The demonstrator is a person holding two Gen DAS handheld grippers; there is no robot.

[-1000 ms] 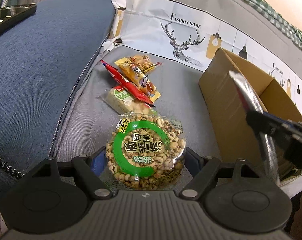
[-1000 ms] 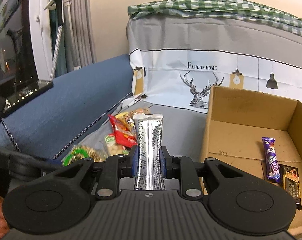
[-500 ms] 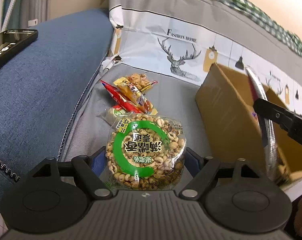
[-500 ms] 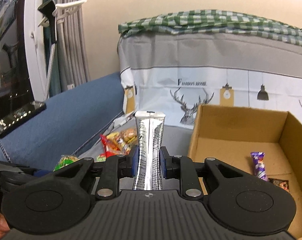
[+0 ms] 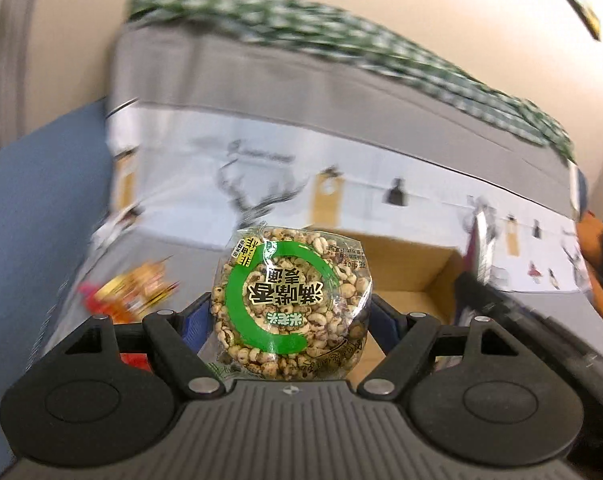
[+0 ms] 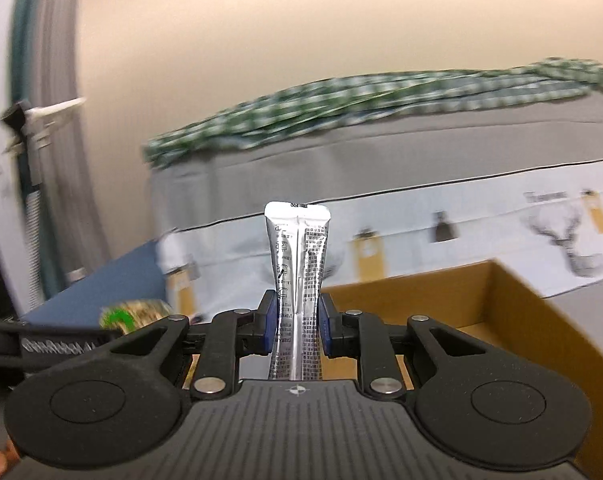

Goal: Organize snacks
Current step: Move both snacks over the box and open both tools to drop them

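Item 1. Left gripper (image 5: 291, 312): jaws set wide, clamped on a round puffed-grain cake pkt (image 5: 291, 304), clear wrap w/ green ring label, print upside down to cam. Pkt fills the gap between the blue pads (image 5: 195, 322), held clear of the sofa seat, in front of the box's near wall.

Item 2. Right gripper (image 6: 297, 320): jaws nearly together, pinching a silver foil stick pkt (image 6: 297, 264) at about mid-length. Pkt upright, crimped top end up, seam side to cam. Held just by the box's left near corner; whether over the opening, cannot tell.

Item 3. Cardboard box (image 6: 521, 320): open top, brown, on the grey sofa seat, back wall toward the printed cover. Interior seen only in part; contents not visible from either cam, floor mostly hidden by the grippers.

Item 4. Loose snack pkts (image 5: 133, 292): red, yellow, orange wrappers, blurred, in a heap on the seat toward its left edge, left of the box. Count unclear.

Item 5. Blue cushion (image 5: 33, 208): left end of the sofa, beside the heap.

Item 6. Sofa cover (image 5: 341, 184): grey w/ white band, deer and lamp print, over the backrest behind the box.

Item 7. Green check cloth (image 6: 361, 100): draped along the backrest top edge.

Item 8. Wall (image 6: 301, 20): beige, farthest back.
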